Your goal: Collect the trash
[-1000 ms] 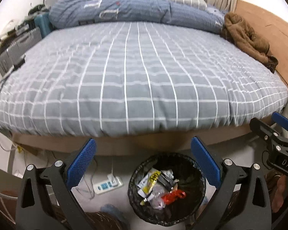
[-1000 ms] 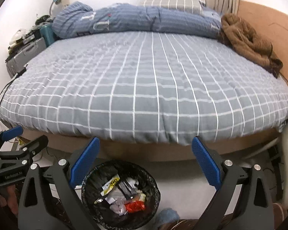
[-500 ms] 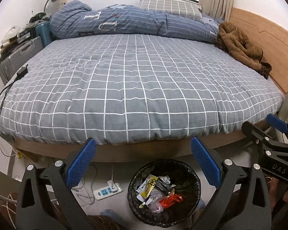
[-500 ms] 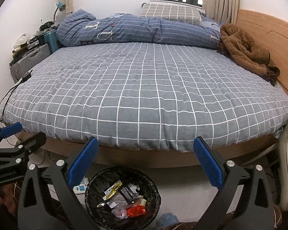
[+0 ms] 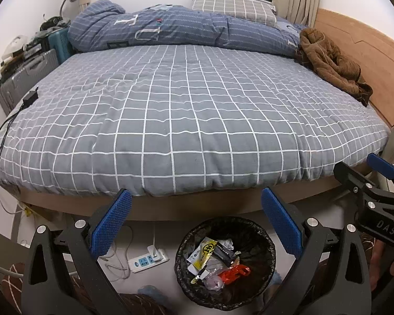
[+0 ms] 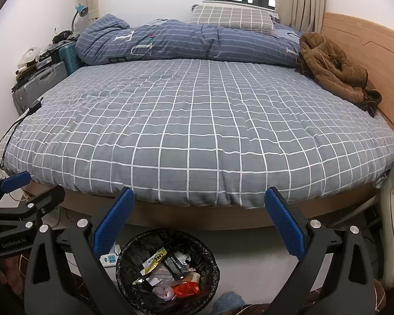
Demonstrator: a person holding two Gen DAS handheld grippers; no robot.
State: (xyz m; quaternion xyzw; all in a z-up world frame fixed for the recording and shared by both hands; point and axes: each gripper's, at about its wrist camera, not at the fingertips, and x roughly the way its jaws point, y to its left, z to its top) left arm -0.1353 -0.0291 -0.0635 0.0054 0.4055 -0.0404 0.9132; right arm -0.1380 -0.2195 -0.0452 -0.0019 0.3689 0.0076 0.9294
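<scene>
A round bin with a black liner (image 5: pixel 181 254) (image 6: pixel 121 260) stands on the floor at the foot of the bed. It holds wrappers, among them a yellow one (image 5: pixel 205 251) (image 6: pixel 155 258) and a red one (image 5: pixel 235 271) (image 6: pixel 186 288). My left gripper (image 5: pixel 197 223) hangs above and just behind the bin, open, with nothing between its blue pads. My right gripper (image 6: pixel 198 223) is open and empty too, with the bin below and to its left. Each gripper shows at the edge of the other's view.
A bed with a grey checked cover (image 5: pixel 186 110) fills the view, with a blue duvet (image 5: pixel 170 29) and a brown jacket (image 5: pixel 331 65) at its far side. A white power strip (image 5: pixel 147 260) lies on the floor left of the bin. Suitcases (image 5: pixel 26 78) stand at the left wall.
Both views have drawn back and tilted up from the bed, so the window now shows at the top. The bin stays low in both views, and both grippers stay open and empty.
</scene>
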